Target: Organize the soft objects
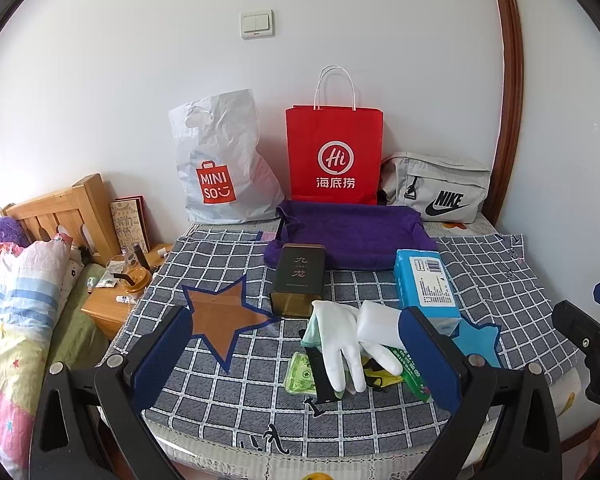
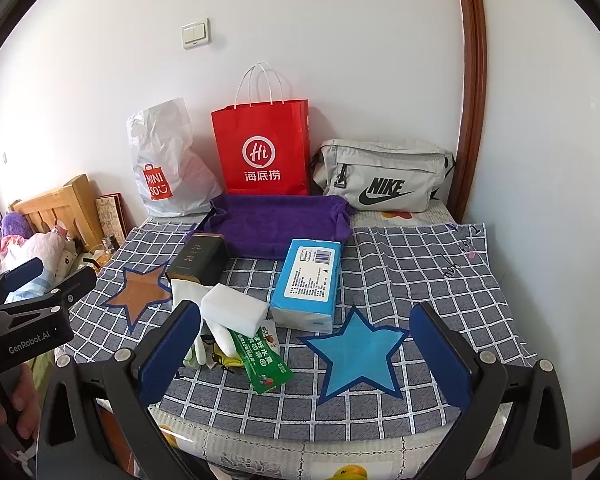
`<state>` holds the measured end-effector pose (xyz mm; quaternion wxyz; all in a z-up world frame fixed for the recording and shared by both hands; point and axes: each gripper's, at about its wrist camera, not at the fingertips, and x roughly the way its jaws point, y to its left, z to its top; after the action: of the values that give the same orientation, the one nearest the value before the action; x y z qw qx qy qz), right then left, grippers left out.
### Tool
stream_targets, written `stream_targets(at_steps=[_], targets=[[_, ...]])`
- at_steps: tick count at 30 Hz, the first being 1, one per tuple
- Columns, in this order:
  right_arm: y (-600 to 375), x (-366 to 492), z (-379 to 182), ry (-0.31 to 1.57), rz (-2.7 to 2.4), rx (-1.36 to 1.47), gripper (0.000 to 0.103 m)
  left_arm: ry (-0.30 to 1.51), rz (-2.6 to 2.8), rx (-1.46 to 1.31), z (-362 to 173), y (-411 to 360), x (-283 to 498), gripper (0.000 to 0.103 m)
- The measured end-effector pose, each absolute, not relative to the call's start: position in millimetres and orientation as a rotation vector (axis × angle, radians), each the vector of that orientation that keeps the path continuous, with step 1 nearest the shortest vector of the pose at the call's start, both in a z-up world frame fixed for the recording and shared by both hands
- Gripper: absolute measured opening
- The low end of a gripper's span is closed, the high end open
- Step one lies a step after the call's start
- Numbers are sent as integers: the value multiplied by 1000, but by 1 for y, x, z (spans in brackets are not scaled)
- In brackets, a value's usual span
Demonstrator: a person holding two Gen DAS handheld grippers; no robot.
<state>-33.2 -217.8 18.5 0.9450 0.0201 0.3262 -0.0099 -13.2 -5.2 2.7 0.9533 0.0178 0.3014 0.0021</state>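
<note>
A white glove (image 1: 342, 344) lies on the checked cloth over a small pile, with a white sponge block (image 1: 376, 322) on it; both also show in the right wrist view, glove (image 2: 188, 292) and sponge (image 2: 234, 308). A blue tissue pack (image 1: 424, 284) (image 2: 310, 280) lies beside them. A purple cloth tray (image 1: 352, 232) (image 2: 278, 220) sits behind. My left gripper (image 1: 296, 354) is open and empty, in front of the pile. My right gripper (image 2: 304, 354) is open and empty, above a blue star patch (image 2: 358, 354).
A dark tin (image 1: 300, 278) (image 2: 198, 260) stands left of the tissue pack. A green packet (image 2: 260, 360), a green pouch (image 1: 300, 374) and a yellow item lie in the pile. A Miniso bag (image 1: 220, 164), red paper bag (image 1: 334, 152) and Nike bag (image 1: 436, 188) line the wall. A bed is at left.
</note>
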Motion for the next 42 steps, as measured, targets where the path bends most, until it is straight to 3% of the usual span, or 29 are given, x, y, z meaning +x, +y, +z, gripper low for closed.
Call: stream_targets(at_steps=[42], targets=[[-218, -36, 26, 633, -6, 52, 103, 605, -32, 31, 8, -15, -10, 103]])
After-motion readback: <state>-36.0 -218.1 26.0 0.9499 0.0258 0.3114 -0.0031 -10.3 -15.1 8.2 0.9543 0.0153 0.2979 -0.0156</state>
